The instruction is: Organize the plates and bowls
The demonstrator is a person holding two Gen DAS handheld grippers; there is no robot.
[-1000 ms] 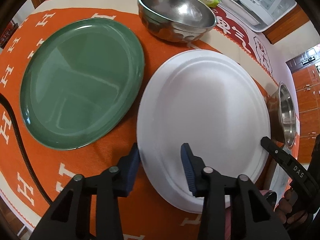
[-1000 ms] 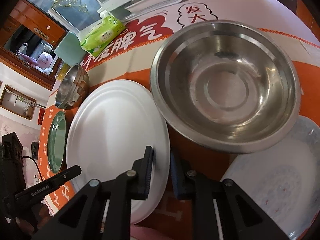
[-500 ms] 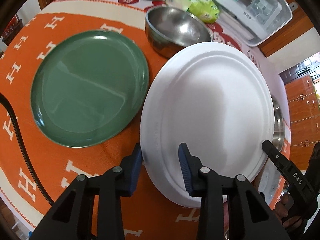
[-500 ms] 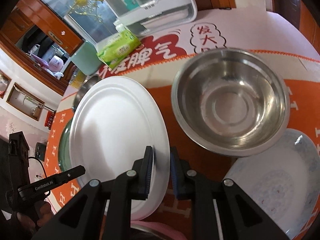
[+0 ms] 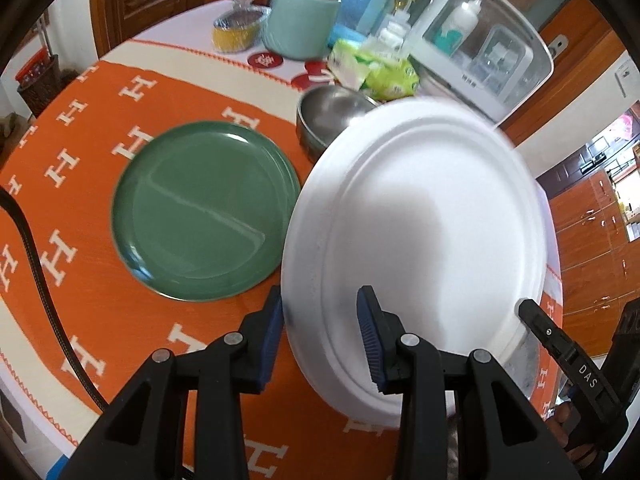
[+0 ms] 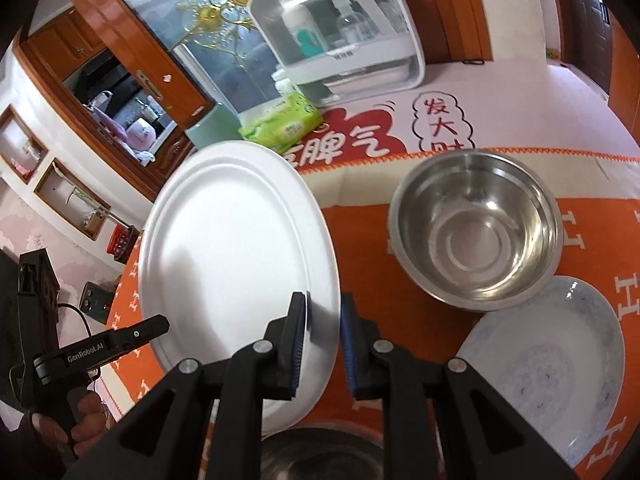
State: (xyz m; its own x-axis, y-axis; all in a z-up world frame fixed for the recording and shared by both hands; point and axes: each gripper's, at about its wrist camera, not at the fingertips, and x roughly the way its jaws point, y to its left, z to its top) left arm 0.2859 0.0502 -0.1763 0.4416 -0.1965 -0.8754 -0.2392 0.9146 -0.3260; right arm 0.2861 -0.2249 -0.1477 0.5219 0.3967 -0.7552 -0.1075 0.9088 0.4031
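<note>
A large white plate [image 5: 420,240] hangs tilted above the orange tablecloth, held from both sides. My left gripper [image 5: 320,328] is shut on its near left rim, and my right gripper [image 6: 323,320] is shut on the opposite rim of the white plate [image 6: 232,248]. A green plate [image 5: 204,208] lies flat on the cloth to the left. A small steel bowl [image 5: 328,116] sits behind the white plate, partly hidden. A bigger steel bowl [image 6: 476,228] and a patterned white plate [image 6: 552,364] rest to the right.
Along the table's far edge stand a mint jar [image 5: 304,24], a green tissue pack [image 5: 380,72], a foil-covered dish [image 5: 240,28] and a clear-lidded white box [image 5: 484,48]. Another steel bowl's rim [image 6: 320,456] shows below the right gripper. A black cable [image 5: 36,256] crosses the left.
Both grippers have lifted the white plate off the cloth; it now hangs tilted, higher above the table. The bowls and the green plate look smaller and farther below.
</note>
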